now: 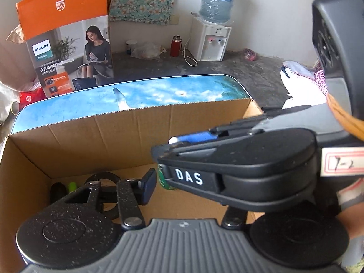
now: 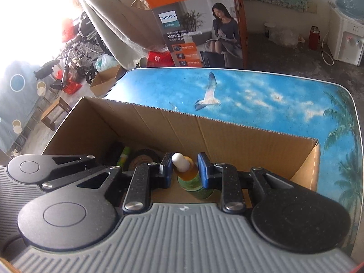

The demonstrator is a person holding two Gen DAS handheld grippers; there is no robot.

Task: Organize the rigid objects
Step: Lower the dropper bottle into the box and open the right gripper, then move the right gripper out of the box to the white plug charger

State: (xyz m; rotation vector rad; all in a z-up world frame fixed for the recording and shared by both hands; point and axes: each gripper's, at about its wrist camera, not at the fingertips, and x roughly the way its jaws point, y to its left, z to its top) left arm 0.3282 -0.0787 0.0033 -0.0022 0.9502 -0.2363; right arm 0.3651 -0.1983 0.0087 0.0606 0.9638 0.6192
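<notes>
An open cardboard box [image 2: 204,125] stands on a table printed with sky and a gull [image 2: 261,95]. My right gripper [image 2: 186,170] hangs inside the box, its blue pads shut on a small bottle [image 2: 186,170] that has a white cap, amber liquid and a green label. In the left wrist view the right gripper [image 1: 179,145] crosses in front and hides my left gripper's right finger. The left gripper [image 1: 182,186] stands open over the box, and only its left pad [image 1: 149,185] shows. On the box floor lie a black tape roll [image 1: 102,177], a green tube [image 1: 72,186] and a dark object [image 1: 58,191].
A tall orange Philips carton [image 2: 200,22] stands behind the table. A water dispenser [image 1: 210,38] and a red flask [image 1: 175,45] are on the floor by the far wall. Left of the table are a wheelchair [image 2: 84,38], a small carton [image 2: 102,82] and a wooden stool [image 2: 56,111].
</notes>
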